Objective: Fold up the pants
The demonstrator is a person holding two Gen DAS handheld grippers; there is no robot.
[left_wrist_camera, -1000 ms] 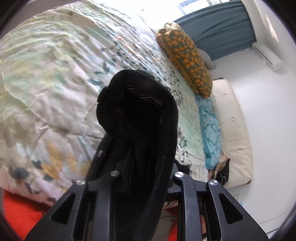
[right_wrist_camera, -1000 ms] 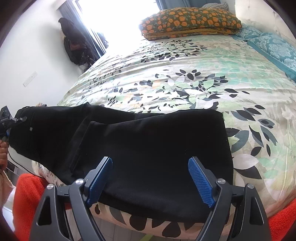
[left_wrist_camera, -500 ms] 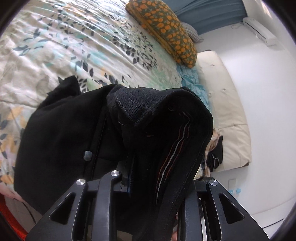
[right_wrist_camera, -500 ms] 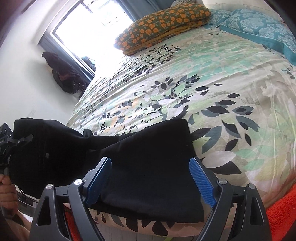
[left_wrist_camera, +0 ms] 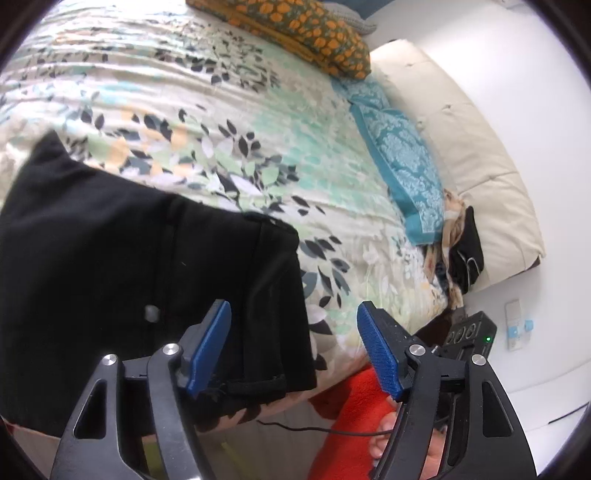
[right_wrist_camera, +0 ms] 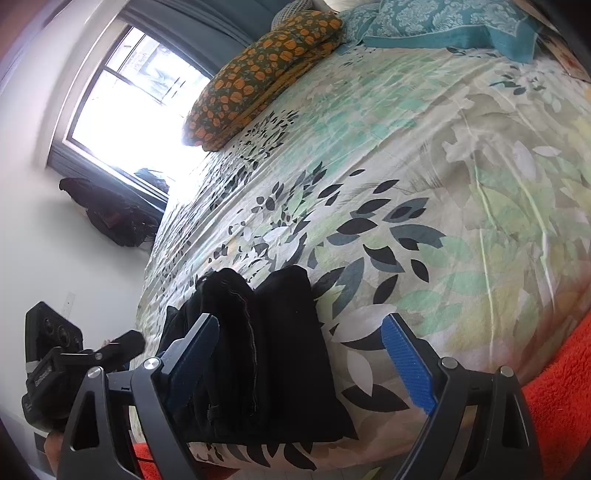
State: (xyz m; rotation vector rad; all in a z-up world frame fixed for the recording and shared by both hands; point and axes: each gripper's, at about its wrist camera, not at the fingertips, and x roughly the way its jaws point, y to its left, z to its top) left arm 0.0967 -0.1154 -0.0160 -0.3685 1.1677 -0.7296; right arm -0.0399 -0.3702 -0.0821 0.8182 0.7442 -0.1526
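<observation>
The black pants (left_wrist_camera: 110, 266) lie folded on the floral bedspread (left_wrist_camera: 258, 147) near the bed's front edge. My left gripper (left_wrist_camera: 295, 350) is open and empty, its left pad over the pants' right edge, its right pad past the bed edge. In the right wrist view the pants (right_wrist_camera: 266, 350) appear as a stacked black bundle at the bed's front edge. My right gripper (right_wrist_camera: 303, 362) is open and empty, just in front of the bundle. The left gripper's body (right_wrist_camera: 55, 358) shows at the far left there.
An orange-patterned pillow (left_wrist_camera: 306, 33) and a teal pillow (left_wrist_camera: 402, 162) lie at the head of the bed by a cream headboard (left_wrist_camera: 480, 155). Dark clothes (left_wrist_camera: 461, 254) sit at the bed's corner. Orange carpet (right_wrist_camera: 554, 384) runs below the bed. A window (right_wrist_camera: 140, 96) is at the far side.
My left gripper carried the waistband end over onto the rest of the pants, then opened and let go. The pants now lie in a shorter stack. My right gripper stayed open and tilted.
</observation>
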